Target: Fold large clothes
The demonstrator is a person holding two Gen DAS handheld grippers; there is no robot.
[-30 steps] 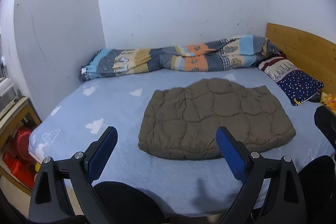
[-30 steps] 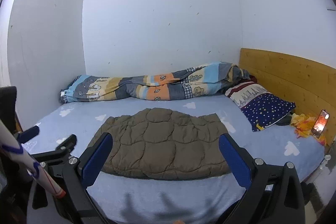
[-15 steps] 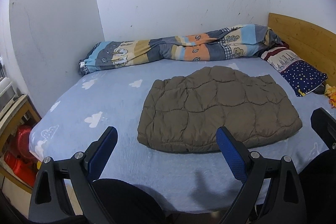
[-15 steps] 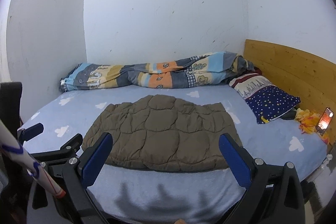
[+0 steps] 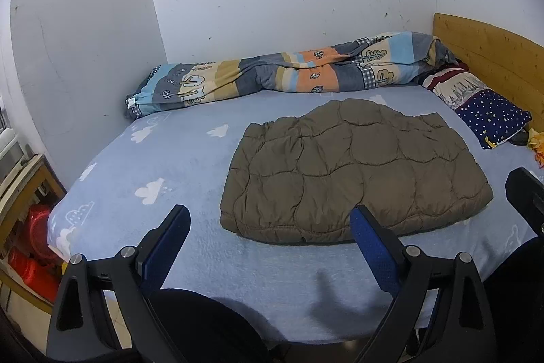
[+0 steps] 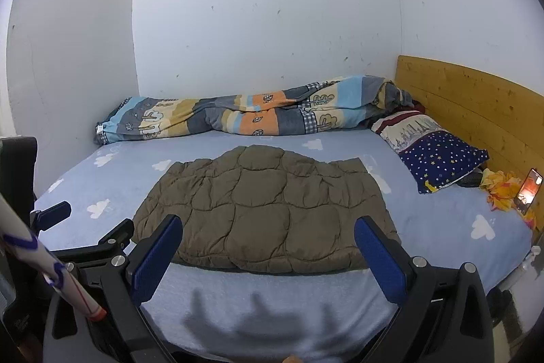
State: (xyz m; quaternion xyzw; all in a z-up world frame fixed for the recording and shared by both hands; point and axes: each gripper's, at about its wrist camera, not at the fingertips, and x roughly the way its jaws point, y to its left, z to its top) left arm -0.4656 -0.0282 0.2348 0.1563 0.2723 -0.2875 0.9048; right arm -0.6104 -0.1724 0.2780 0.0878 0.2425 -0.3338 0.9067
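A brown quilted jacket (image 5: 353,169) lies folded flat on the light blue bed sheet (image 5: 176,165); it also shows in the right wrist view (image 6: 265,210). My left gripper (image 5: 270,227) is open and empty, held above the bed's near edge, short of the jacket's near hem. My right gripper (image 6: 268,237) is open and empty, level with the jacket's near hem. The left gripper's body shows at the left of the right wrist view (image 6: 85,247).
A rolled patterned duvet (image 5: 289,73) lies along the back wall. A star-print pillow (image 6: 438,155) rests against the wooden headboard (image 6: 476,104). A phone (image 6: 528,189) and orange cloth (image 6: 499,189) sit at the right edge. A wooden shelf with red items (image 5: 30,237) stands left of the bed.
Both grippers have moved a little closer to the bed; the jacket appears larger and nearer the fingers. Both stay open and the jacket has not moved.
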